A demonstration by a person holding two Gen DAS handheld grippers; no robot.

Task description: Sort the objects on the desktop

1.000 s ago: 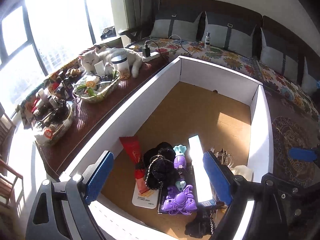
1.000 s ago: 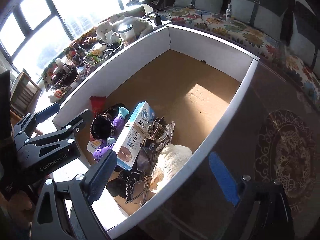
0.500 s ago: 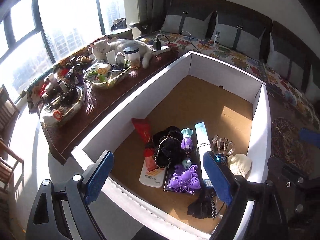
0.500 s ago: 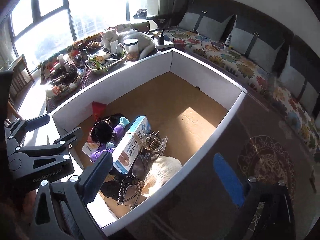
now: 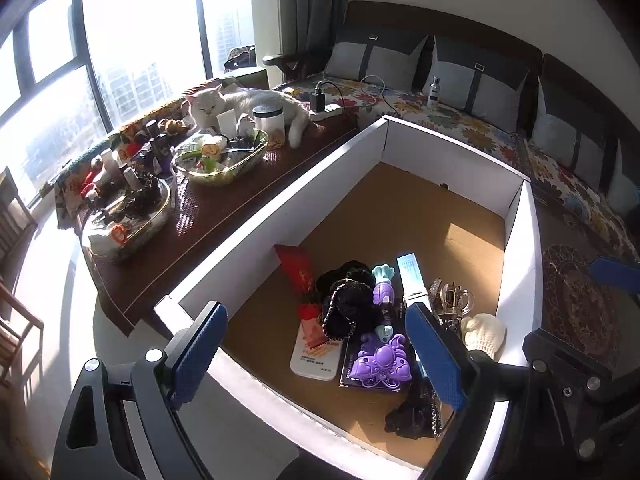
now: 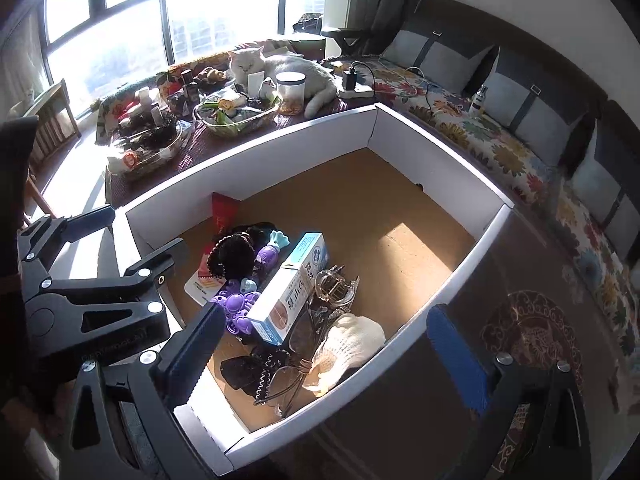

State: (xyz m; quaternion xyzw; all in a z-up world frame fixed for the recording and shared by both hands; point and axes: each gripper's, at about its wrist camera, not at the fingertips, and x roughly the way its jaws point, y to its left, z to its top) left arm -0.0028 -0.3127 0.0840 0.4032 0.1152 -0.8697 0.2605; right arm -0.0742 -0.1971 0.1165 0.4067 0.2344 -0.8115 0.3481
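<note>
Left gripper (image 5: 316,354) angled downward, fingers spread, empty, right gripper (image 6: 320,354) likewise, just widened

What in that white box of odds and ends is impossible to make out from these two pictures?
- Dark card, left wrist view: the purple butterfly toy lies on it, print too small to read.
- Blue-and-white carton, left wrist view: lower end hidden behind the left tool finger.
- Glasses, right wrist view: thin frame tangled with the black lace piece; its shape is unclear.
- Box's near corner, right wrist view: blocked by the right tool.
</note>
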